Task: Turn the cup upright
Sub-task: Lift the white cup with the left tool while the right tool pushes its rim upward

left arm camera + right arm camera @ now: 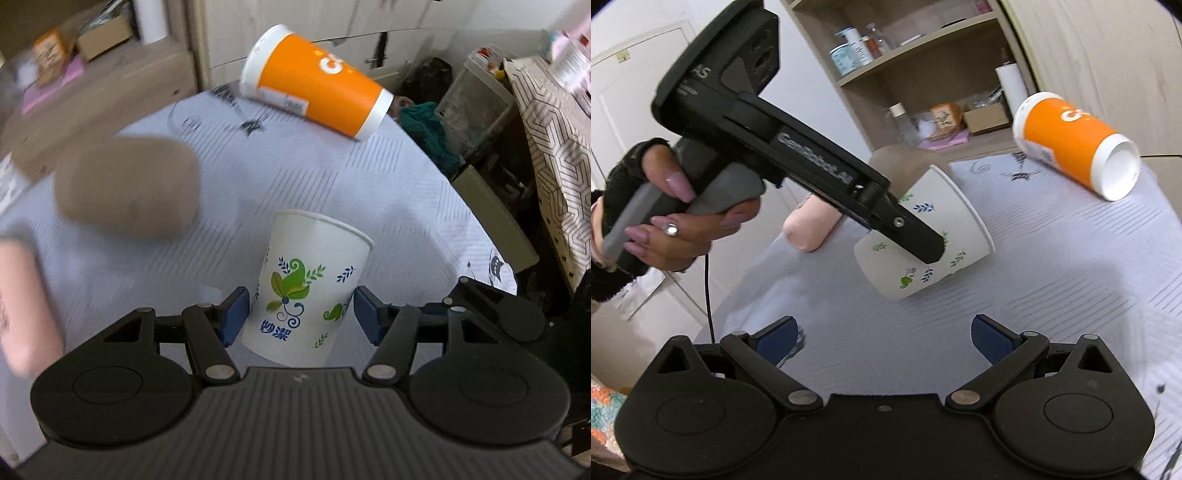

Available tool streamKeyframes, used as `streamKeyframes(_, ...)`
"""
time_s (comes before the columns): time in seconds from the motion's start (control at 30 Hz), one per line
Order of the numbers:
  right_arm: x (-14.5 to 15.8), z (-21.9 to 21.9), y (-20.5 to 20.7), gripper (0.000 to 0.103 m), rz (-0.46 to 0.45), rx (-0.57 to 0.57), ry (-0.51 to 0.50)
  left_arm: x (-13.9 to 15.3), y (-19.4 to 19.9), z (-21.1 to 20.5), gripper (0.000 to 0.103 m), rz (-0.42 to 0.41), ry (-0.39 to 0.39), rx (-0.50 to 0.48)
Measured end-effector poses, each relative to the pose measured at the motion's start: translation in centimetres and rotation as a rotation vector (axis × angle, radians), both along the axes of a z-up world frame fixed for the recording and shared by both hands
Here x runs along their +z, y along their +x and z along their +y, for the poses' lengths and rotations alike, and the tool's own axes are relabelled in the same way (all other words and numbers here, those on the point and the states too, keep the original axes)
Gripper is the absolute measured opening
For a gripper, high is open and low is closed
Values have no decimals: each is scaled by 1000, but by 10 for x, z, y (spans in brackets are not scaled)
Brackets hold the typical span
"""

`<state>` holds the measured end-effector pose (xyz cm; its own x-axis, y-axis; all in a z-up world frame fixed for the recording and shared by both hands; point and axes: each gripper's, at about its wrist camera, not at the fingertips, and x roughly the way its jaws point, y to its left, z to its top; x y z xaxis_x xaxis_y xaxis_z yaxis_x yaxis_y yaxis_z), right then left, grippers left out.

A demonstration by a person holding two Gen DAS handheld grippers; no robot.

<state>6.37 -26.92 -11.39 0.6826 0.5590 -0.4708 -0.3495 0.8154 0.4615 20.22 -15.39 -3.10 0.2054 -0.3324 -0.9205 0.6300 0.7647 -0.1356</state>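
Observation:
A white paper cup with green leaf and blue prints sits between the blue pads of my left gripper, which is shut on it. In the right wrist view the cup is held tilted above the table, mouth pointing up and right. An orange cup with white rims lies on its side at the far edge of the table; it also shows in the right wrist view. My right gripper is open and empty, low over the near table.
A round table with a light blue cloth. A brown cup and a pink cup lie on the left. Shelves stand behind, with clutter and bins to the right.

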Motion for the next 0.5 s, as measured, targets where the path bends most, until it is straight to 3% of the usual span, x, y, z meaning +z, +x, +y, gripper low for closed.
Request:
streamKeyframes(0.27,4,18,-9,102,5,56,3,-7,-27,38,61,72,-27,144)
streamKeyframes(0.5,-4,28,-3,102,72,33,29,-23,-25,52,62,160,-120,250)
